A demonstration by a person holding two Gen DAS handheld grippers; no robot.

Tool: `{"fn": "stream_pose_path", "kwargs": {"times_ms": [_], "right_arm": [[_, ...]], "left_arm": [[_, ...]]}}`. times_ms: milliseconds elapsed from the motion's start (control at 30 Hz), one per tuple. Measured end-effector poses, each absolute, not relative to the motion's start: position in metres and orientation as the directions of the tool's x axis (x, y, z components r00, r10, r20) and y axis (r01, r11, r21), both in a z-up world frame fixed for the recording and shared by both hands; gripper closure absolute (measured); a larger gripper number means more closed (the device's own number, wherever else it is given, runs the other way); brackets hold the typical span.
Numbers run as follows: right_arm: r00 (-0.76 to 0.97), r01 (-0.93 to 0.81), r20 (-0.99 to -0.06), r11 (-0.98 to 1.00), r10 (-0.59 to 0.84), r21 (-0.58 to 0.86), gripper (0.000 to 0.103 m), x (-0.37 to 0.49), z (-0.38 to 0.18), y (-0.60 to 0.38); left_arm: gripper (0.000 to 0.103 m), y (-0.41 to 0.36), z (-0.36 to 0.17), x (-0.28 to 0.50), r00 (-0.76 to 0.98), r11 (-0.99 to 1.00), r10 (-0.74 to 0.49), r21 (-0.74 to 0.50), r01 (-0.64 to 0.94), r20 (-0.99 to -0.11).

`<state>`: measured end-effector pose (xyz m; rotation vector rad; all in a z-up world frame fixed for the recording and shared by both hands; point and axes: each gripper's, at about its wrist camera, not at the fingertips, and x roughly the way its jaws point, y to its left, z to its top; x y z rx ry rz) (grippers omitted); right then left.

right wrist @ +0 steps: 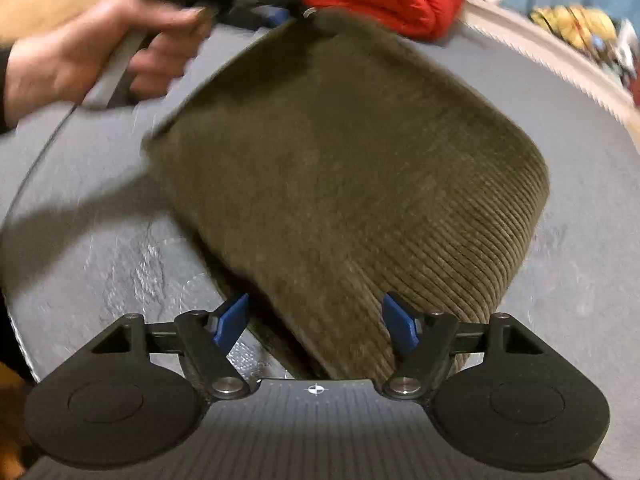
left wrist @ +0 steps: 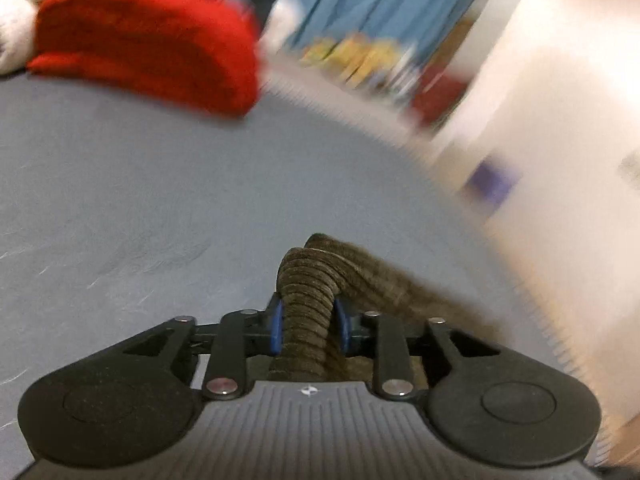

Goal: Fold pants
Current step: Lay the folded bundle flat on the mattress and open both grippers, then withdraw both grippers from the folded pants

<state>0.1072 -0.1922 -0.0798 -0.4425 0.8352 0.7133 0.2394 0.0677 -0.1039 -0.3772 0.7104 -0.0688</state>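
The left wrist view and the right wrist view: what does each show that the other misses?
Only the left view shows the left gripper pinching a bunched fold of the brown pants. Only the right view shows the hand holding that gripper, the pants spread wide, and the open right gripper. Both show the pants, grey table and red cloth.

A home room: blue curtain [left wrist: 384, 0], folded red garment [left wrist: 152, 40], grey table [left wrist: 120, 200]

The left wrist camera sits low behind the left gripper [left wrist: 308, 326], close to the grey tabletop [left wrist: 120, 200], looking across it. The right wrist camera looks down from behind the right gripper [right wrist: 316, 320]. Both see the brown pants [right wrist: 340, 160] and the red cloth [left wrist: 148, 36].
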Motion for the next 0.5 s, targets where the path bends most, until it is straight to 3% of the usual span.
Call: {"fn": "stream_pose_path", "kwargs": {"times_ms": [33,100,233,367,433,500], "right_arm": [[0.465,-0.726,-0.792,0.683,0.396,-0.085,0.027,0.106,-0.078,-0.189],[0.455,-0.714,-0.789,0.699,0.412,-0.046,0.028,0.107,-0.073,-0.189],[0.502,-0.661,-0.706,0.748,0.499,0.059,0.028,0.11,-0.047,-0.21],[0.575,-0.537,-0.62,0.818,0.535,0.208,0.028,0.128,-0.025,-0.241],[0.593,-0.481,-0.639,0.852,0.491,0.208,0.028,0.135,-0.031,-0.243],[0.538,-0.482,-0.731,0.865,0.419,0.141,0.028,0.138,-0.054,-0.233]], "left_arm": [[0.067,0.065,-0.115,0.244,0.702,0.95,-0.133,-0.293,-0.111,-0.699],[0.055,0.07,-0.118,0.237,0.714,0.949,-0.077,-0.271,-0.163,-0.696],[0.056,0.066,-0.084,0.216,0.78,0.962,-0.089,-0.257,-0.094,-0.619],[0.057,0.051,-0.067,0.189,0.788,0.974,-0.196,-0.21,0.087,-0.584],[0.062,0.041,-0.075,0.18,0.738,0.969,-0.248,-0.172,0.18,-0.628],[0.066,0.029,-0.097,0.174,0.641,0.967,-0.215,-0.066,0.248,-0.737]]}}
